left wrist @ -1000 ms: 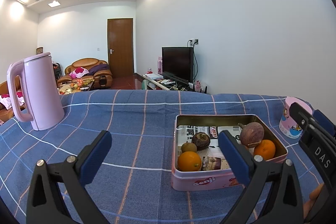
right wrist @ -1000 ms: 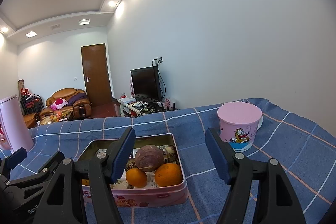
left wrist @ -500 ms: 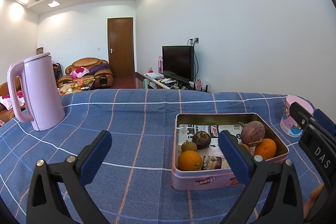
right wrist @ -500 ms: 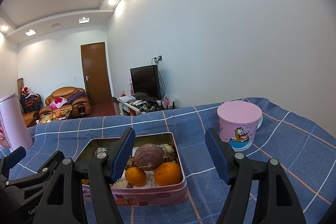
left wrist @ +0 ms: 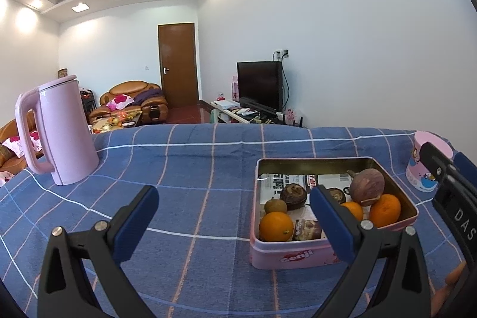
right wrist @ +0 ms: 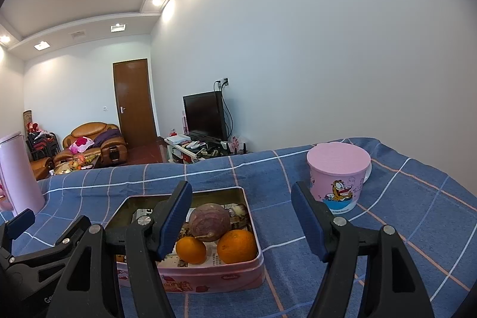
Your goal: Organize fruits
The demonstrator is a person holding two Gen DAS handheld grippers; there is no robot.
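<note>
The fruit sits in the shallow pink rectangular metal tin [left wrist: 334, 254] on the blue checked tablecloth [left wrist: 184, 169]: three round oranges, one at the near left [left wrist: 275, 226], a small one [right wrist: 190, 250] and a bigger one [right wrist: 237, 246] at the near right, with a large dull-purple round fruit [right wrist: 209, 221] resting on those two. A small brown-green fruit [left wrist: 275, 205] and a dark wrinkled brown one [left wrist: 293, 192] lie behind the left orange. I see no fruit loose on the cloth.

My left tongs [left wrist: 232, 213] hover released, holding nothing; the tin lies ahead and to their right, their right finger crossing in front of it. My right tongs [right wrist: 241, 216] are also spread wide and unloaded, with the tin's right end just ahead between the fingers.

Over the last second almost nothing has shifted: both views drifted only slightly and the fruit kept its places. I read that as a pause, fitting either sorting yet to come or fruit already gathered.

Further out, a lidded pink cartoon-print tub [right wrist: 338, 175] stands beyond the right tongs' right finger, and a tall pink plastic kettle [left wrist: 58, 130] stands far left of the left tongs.
</note>
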